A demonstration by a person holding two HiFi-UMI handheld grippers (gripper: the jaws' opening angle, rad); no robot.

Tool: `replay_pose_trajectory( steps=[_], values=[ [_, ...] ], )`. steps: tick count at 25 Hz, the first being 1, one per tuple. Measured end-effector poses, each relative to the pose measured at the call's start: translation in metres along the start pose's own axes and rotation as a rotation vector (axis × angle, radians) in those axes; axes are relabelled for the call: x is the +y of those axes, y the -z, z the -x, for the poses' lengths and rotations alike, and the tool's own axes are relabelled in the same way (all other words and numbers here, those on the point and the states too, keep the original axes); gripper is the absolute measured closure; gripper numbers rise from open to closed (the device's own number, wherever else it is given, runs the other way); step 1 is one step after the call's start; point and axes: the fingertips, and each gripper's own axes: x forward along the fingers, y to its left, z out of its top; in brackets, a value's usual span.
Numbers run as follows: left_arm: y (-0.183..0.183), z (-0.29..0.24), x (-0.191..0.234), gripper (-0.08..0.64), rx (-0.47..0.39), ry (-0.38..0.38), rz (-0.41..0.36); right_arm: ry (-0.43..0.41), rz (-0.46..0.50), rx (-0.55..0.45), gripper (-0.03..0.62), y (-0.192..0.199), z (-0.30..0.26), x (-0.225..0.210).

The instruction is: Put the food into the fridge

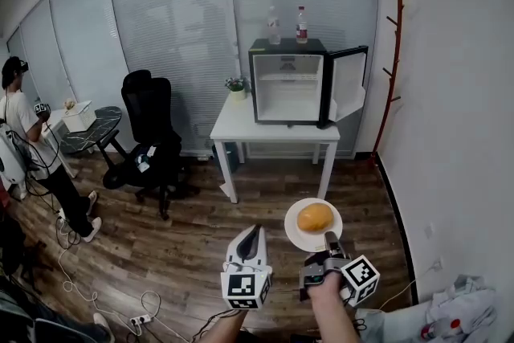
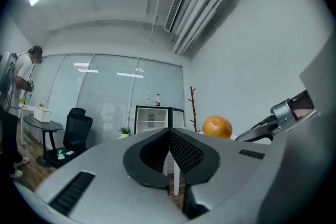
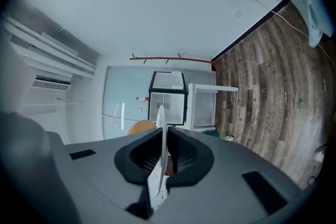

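The right tool (image 1: 330, 239) pinches the rim of a white plate (image 1: 297, 235) carrying an orange (image 1: 315, 217); the left tool (image 1: 255, 230) is closed, empty.

Office: swivel chair (image 1: 148, 120), window blinds (image 1: 169, 20), wood floor (image 1: 201, 237).

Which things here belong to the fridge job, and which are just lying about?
Job: round orange food, white plate under it, right gripper shut on the plate, open fridge.
Lying about: office chair, potted plant, bottles atop the fridge, coat rack.
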Motion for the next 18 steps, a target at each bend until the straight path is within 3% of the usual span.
replay_pose_trajectory(
  steps=[10, 18],
  values=[
    [0.019, -0.057, 0.024, 0.534, 0.007, 0.010, 0.013, 0.012, 0.012, -0.008, 0.552, -0.004, -0.062, -0.006],
    [0.021, -0.138, 0.084, 0.534, -0.001, 0.017, 0.021, 0.030, 0.032, -0.027, 0.552, 0.013, -0.160, 0.010]
  ],
)
